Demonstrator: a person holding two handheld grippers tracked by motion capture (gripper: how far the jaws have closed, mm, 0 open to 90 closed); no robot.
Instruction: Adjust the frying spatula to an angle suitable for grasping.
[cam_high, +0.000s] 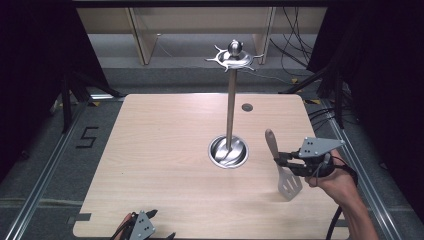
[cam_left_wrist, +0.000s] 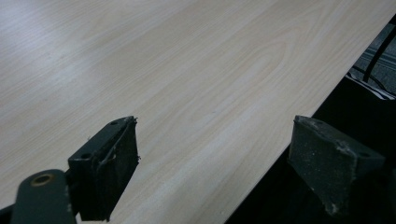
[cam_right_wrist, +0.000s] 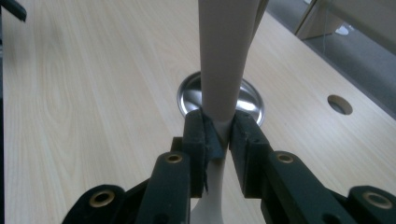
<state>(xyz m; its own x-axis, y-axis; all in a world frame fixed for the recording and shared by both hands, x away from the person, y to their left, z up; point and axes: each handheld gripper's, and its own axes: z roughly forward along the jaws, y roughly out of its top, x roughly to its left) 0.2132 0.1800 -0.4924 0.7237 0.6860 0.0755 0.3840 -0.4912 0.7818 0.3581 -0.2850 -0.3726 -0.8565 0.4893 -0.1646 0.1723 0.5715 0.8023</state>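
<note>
Right tool (cam_high: 281, 159) clamped on neck of wooden-handled slotted metal spatula (cam_high: 289, 185); left tool (cam_left_wrist: 215, 163) open, idle over surface edge. Keep handle upright, lift toward steel hook stand (cam_high: 231, 100), avoid pole.

Stand (cam_high: 229, 150) mid-table (cam_high: 160, 150); spatula (cam_high: 282, 167) right of it; hole (cam_high: 246, 107) behind.

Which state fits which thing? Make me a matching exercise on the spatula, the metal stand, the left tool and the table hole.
Things:
1. spatula
2. metal stand
3. left tool
4. table hole

States:
A. open, over the near table edge
B. upright in the middle of the table
C. clamped in the right tool, blade down
D. round, beyond the stand's base

Pairs: 1-C, 2-B, 3-A, 4-D
</note>
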